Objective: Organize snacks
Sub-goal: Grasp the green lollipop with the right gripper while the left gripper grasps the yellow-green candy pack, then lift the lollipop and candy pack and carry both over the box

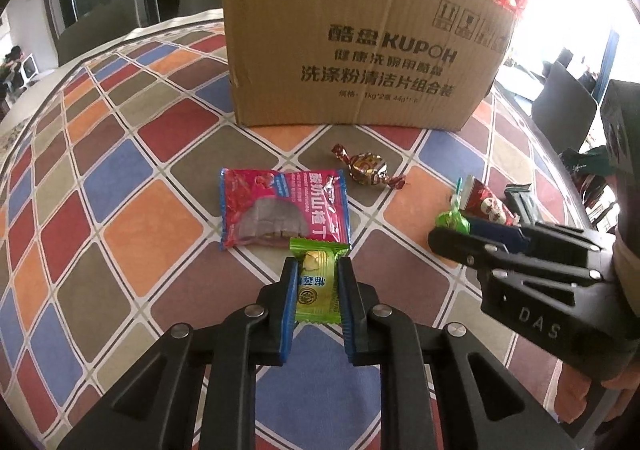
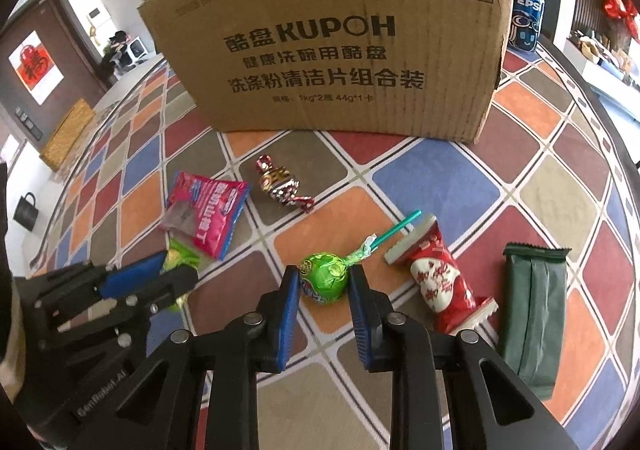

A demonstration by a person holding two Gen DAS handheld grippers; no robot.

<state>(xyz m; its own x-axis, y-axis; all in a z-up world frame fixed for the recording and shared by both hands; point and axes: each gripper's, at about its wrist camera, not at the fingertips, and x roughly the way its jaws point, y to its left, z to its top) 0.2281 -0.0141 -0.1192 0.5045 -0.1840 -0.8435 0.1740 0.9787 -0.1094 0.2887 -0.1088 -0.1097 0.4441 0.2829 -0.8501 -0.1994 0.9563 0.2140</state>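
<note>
Bench (image 1: 132,250) covered in a cloth of coloured diamond tiles. A tall cardboard box (image 1: 352,50) stands at the far side, printed face toward the cameras.

Left gripper (image 1: 318,270): closed on a green wafer pack (image 1: 318,282), blue pads pressing its two long sides. The pack's far end touches or overlaps the near edge of a pink snack bag (image 1: 280,206), which lies flat on the bench. In the right wrist view the same gripper (image 2: 176,270) shows at the lower left, the green pack (image 2: 180,256) between its tips.

Right gripper (image 2: 324,278): closed narrow on the round green head of a lollipop (image 2: 324,276), pads against both sides. The teal stick points away toward the upper right. From the left wrist view the right gripper (image 1: 452,228) enters from the right, lollipop (image 1: 452,220) at its tip.

Loose snacks on the bench:
- Gold-and-red twist candy (image 2: 280,186) between the pink bag (image 2: 204,210) and the box (image 2: 332,50), apart from both.
- Red-and-white packet (image 2: 436,278) just right of the lollipop, lying at an angle.
- Dark green bar (image 2: 532,314) right of the red packet, lying flat.

Blue Pepsi can (image 2: 527,20) stands behind the box's right corner. A person's hand shows behind each gripper, mostly cut off by the frame edges.
</note>
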